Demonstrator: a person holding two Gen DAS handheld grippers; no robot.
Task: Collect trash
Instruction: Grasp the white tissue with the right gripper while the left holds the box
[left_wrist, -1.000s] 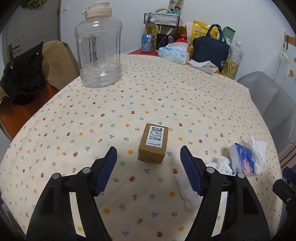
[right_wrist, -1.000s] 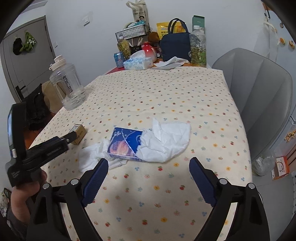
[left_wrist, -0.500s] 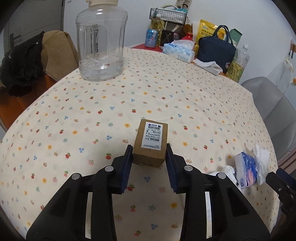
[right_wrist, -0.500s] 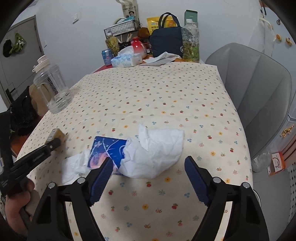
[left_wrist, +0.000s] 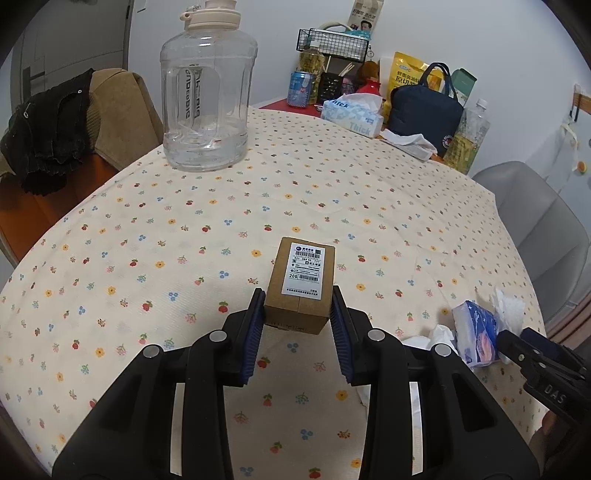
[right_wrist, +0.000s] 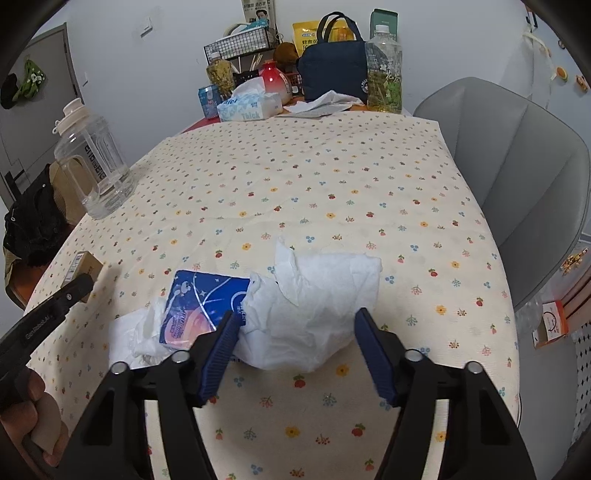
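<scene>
A small brown cardboard box (left_wrist: 301, 288) with a white label sits on the flowered tablecloth (left_wrist: 184, 229). My left gripper (left_wrist: 297, 299) is shut on its near end, both blue pads against its sides. A crumpled white tissue (right_wrist: 314, 295) lies beside a blue tissue packet (right_wrist: 201, 306), with another white tissue (right_wrist: 136, 332) to the left. My right gripper (right_wrist: 295, 315) straddles the crumpled tissue with its jaws closing; the pads do not squeeze it. The box (right_wrist: 86, 264) and the left gripper's finger (right_wrist: 74, 291) show at the left of the right wrist view.
A large clear water jug (left_wrist: 207, 99) stands far left. A tissue box (left_wrist: 351, 114), navy bag (left_wrist: 424, 110), bottles and a wire basket (left_wrist: 336, 40) crowd the far end. A grey chair (right_wrist: 517, 166) stands right; a chair with dark clothes (left_wrist: 48, 125) stands left.
My left gripper closed from wide open onto the cardboard box. My right gripper moved forward and down over the crumpled tissue, and its jaws narrowed around it.
</scene>
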